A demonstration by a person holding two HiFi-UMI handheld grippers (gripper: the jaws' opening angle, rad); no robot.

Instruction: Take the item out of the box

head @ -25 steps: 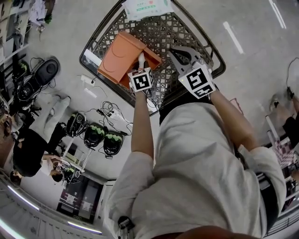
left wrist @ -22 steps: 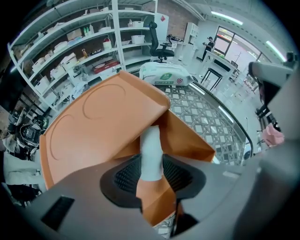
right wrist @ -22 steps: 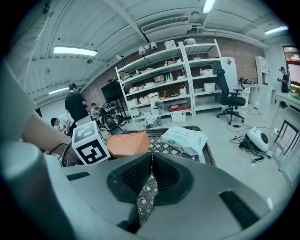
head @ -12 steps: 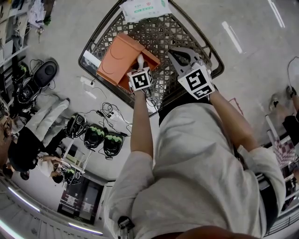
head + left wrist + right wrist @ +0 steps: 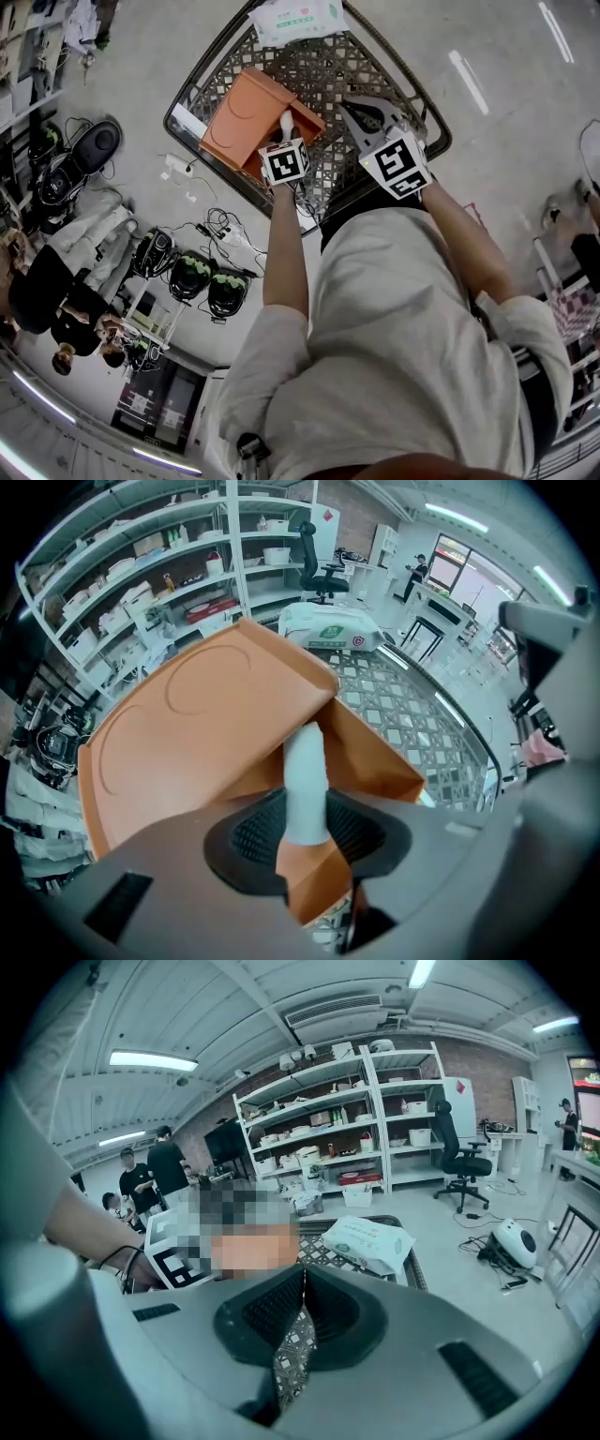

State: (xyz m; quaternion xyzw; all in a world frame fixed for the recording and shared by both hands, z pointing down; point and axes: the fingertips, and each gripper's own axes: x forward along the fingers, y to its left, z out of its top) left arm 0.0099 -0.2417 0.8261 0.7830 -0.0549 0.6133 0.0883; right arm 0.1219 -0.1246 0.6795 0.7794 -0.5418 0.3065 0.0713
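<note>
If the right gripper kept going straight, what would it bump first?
Probably the wipes pack at the far end of the mesh table. The right gripper, jaws shut, points across the table. The pack lies slightly right of its line, so it might just miss; depth is unclear.

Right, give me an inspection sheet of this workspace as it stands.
Surface: lattice-top table with a rounded rim.
Job's things: orange box lies on the table, flap open; a white cylinder sticks out of its opening.
Clutter: pack of wipes at the table's far edge.
Grippers: left gripper shut on the white cylinder; right gripper shut, nothing between its jaws, over the table.
Cables: loose cables on the floor beside the table; none seen on the table.
Surroundings: shelving, an office chair, people nearby, floor machines.
</note>
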